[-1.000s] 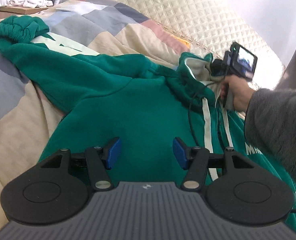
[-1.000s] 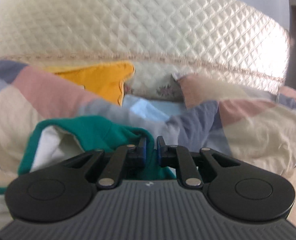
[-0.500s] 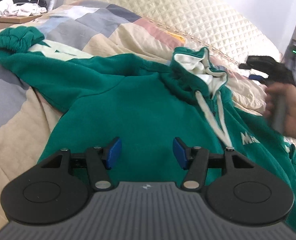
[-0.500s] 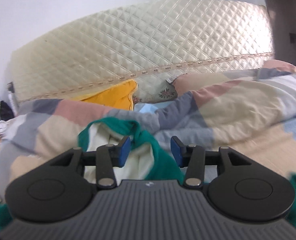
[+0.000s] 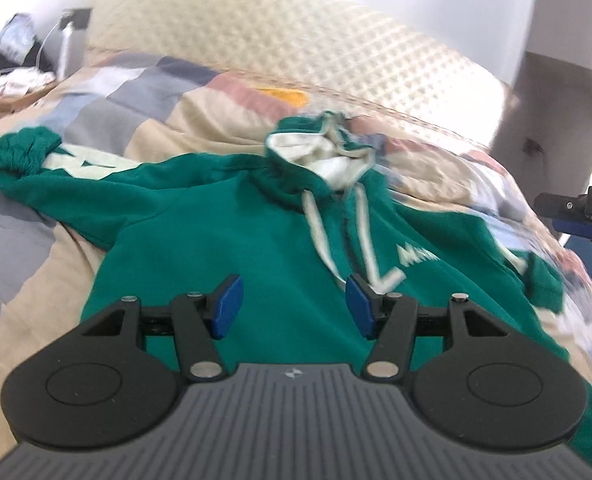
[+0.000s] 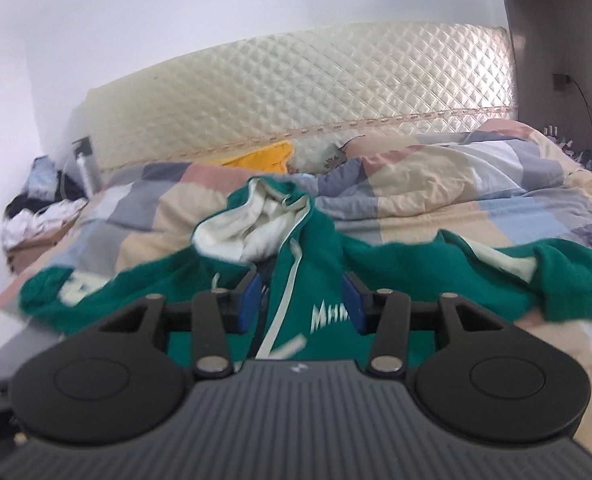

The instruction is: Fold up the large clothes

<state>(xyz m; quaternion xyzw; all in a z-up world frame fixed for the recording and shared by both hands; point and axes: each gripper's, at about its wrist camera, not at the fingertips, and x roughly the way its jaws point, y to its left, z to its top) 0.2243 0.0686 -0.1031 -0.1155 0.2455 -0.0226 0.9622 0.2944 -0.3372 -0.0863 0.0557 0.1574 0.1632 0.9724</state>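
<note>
Bed [image 6: 476, 208] with a patchwork quilt in beige, grey, pink and blue fills both views; cream quilted headboard [image 6: 336, 92] along the far edge, white wall above it. Orange pillow [image 6: 263, 158] wedged between quilt and headboard, near the middle of that far edge. Pile of clothes [image 6: 35, 216] on a low stand off the bed's left side, by the head end; both views blurred, so detail there is poor.

Green hoodie [image 5: 235, 240] lies front-up and spread out across the middle of the bed, hood [image 6: 251, 224] pointing at the headboard, white lining showing. Two white drawstrings [image 5: 320, 236] run down the chest; white lettering next to them, too smeared to read. One sleeve [image 5: 67, 164] stretches toward the left edge of the bed, with a white print on it and the cuff bunched. Other sleeve [image 6: 536, 276] reaches toward the right edge, cuff doubled back on itself.

Left gripper [image 5: 291, 306]: blue fingers [image 5: 227, 306] wide apart, nothing between them, hanging above the lower body of the hoodie, not touching cloth.

Right gripper [image 6: 302, 304]: fingers [image 6: 249, 302] at moderate spread, nothing clamped. Chest lettering and one drawstring show through the gap, but the cloth lies beyond, not pinched. Same gripper is also visible at the right border of the left wrist view [image 5: 576, 216], off the hoodie, past the right sleeve cuff.
</note>
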